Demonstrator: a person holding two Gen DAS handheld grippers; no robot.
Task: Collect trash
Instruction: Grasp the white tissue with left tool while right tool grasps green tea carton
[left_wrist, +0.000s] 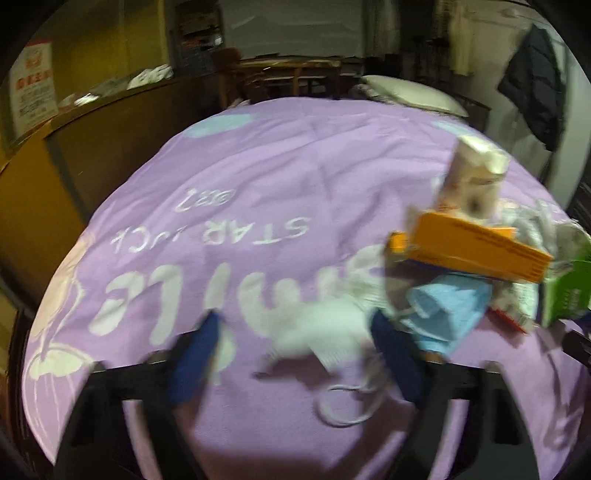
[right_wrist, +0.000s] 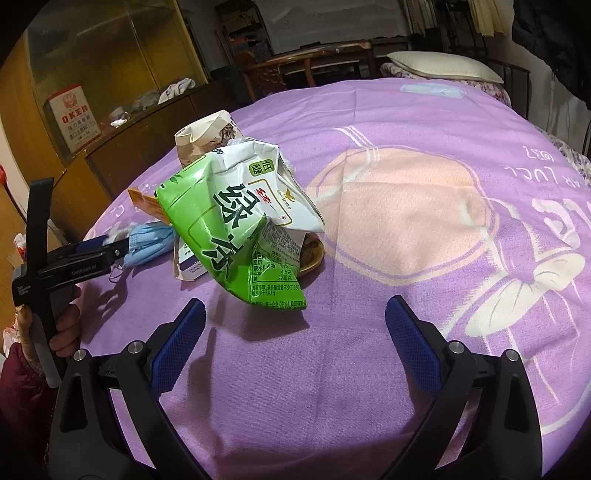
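A trash pile lies on the purple bedspread (left_wrist: 258, 177). In the left wrist view I see an orange box (left_wrist: 476, 249), a white paper cup (left_wrist: 472, 177), a blue face mask (left_wrist: 447, 310), and a white mask or tissue (left_wrist: 321, 332) between my open left gripper (left_wrist: 291, 325) fingers, blurred. In the right wrist view a crushed green tea carton (right_wrist: 236, 225) stands just ahead of my open, empty right gripper (right_wrist: 295, 314). The left gripper (right_wrist: 107, 243) shows there at the left, by the blue mask (right_wrist: 151, 243).
A brown dish (right_wrist: 314, 258) sits behind the carton. A pillow (right_wrist: 443, 64) lies at the far end of the bed. Wooden cabinets (right_wrist: 110, 122) run along the left, a wooden table (right_wrist: 317, 59) stands beyond. A dark jacket (left_wrist: 535, 85) hangs at right.
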